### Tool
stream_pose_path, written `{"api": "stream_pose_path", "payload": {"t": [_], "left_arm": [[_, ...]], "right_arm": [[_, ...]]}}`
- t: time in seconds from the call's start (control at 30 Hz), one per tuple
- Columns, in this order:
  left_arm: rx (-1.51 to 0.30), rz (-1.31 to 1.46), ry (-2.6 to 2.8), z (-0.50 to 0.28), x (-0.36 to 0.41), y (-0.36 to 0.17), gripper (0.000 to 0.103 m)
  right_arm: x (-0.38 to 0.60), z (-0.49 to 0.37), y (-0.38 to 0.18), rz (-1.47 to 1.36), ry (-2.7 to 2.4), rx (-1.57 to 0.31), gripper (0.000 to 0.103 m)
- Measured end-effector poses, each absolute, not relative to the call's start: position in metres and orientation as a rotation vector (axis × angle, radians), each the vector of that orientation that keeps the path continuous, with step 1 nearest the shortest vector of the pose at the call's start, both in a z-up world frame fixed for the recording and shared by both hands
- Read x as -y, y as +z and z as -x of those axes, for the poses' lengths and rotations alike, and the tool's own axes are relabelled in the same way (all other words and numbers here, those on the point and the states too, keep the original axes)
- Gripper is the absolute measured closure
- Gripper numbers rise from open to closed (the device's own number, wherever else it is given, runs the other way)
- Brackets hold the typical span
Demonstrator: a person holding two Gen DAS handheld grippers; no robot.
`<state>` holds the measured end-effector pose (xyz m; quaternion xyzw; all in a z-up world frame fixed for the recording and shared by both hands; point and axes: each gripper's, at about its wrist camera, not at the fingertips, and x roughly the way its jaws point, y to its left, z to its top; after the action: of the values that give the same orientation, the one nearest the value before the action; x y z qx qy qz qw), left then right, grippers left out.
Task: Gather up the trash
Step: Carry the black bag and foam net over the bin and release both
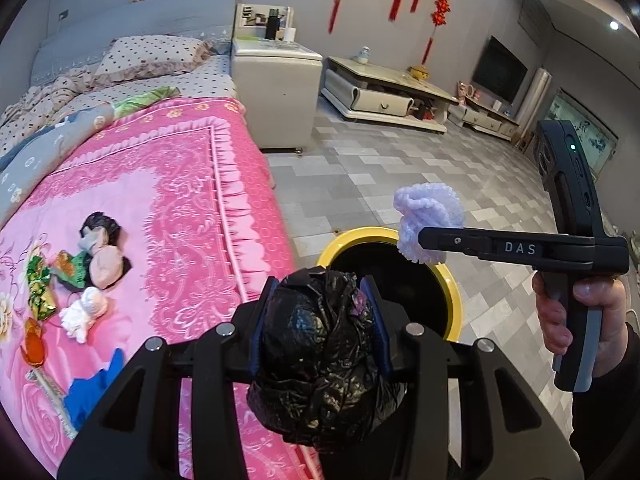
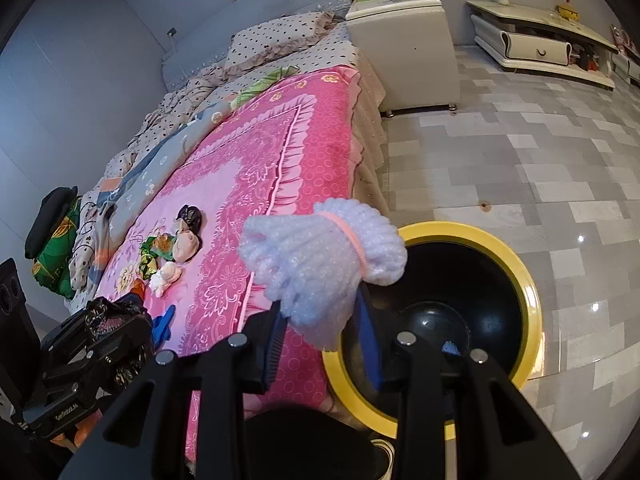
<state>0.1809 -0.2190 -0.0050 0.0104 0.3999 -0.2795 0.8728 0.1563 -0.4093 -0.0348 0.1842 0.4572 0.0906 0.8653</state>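
While both hands carry a load at the bedside, the step in hand looks like the drop into the bin. Nearest the left camera, the left hand-held gripper (image 1: 320, 300) is clenched on a crumpled black plastic bag ball (image 1: 320, 360), poised just at the near rim of the round yellow-rimmed black trash bin (image 1: 452, 280) that stands on the grey tiled floor (image 1: 380, 168) beside the bed. A little beyond, the right hand-held gripper (image 1: 424, 240) grasps a bunched white foam-net wad tied with a pink band (image 1: 428, 216), held above the bin's opening; in the right wrist view that wad (image 2: 324, 256) sits between the blue pads (image 2: 370, 340), over the bin's edge nearest the bed.

Farther off, on the pink floral bedspread (image 1: 180, 184), a cluster of loose trash (image 1: 80, 276) waits: wrappers, a white wad, a dark crumpled piece, something blue.

By my reading, the next move calls for opening the right fingers first, as the wad seems already over the mouth, then bringing the left load forward over the opening before letting go, and returning to the bedspread for the rest.
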Motion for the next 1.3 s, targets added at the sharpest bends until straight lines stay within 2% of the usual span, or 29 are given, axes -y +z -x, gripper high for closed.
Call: {"api": "stream_pose_path", "payload": {"t": [0.5,0.93,1.07,1.13,1.2,1.3], "left_arm": [[-0.913,-0.032,-0.667,-0.208,0.306,-0.042,0.063],[-1.007,-0.038,-0.694,-0.224,0.344,-0.085,0.062],[-1.009,-0.031,-0.706,-0.224,0.347,-0.088,0.058],[-1.005,-0.025,-0.711,-0.225,0.346,-0.087,0.055],[-0.998,-0.019,-0.715,-0.224,0.345,-0.085,0.046],[-0.987,-0.013,-0.711,-0.223,0.341,-0.081,0.042]], "right_arm": [[0.468,-0.163,-0.070,-0.470,0.092,-0.996,0.072],[0.497,-0.174,-0.103,-0.548,0.043,-1.036,0.070],[0.506,-0.174,-0.104,-0.586,0.036,-1.027,0.070],[0.509,-0.173,-0.103,-0.601,0.033,-1.019,0.067],[0.511,-0.171,-0.100,-0.598,0.025,-1.009,0.065],[0.513,-0.168,-0.097,-0.607,0.016,-1.004,0.060]]}}
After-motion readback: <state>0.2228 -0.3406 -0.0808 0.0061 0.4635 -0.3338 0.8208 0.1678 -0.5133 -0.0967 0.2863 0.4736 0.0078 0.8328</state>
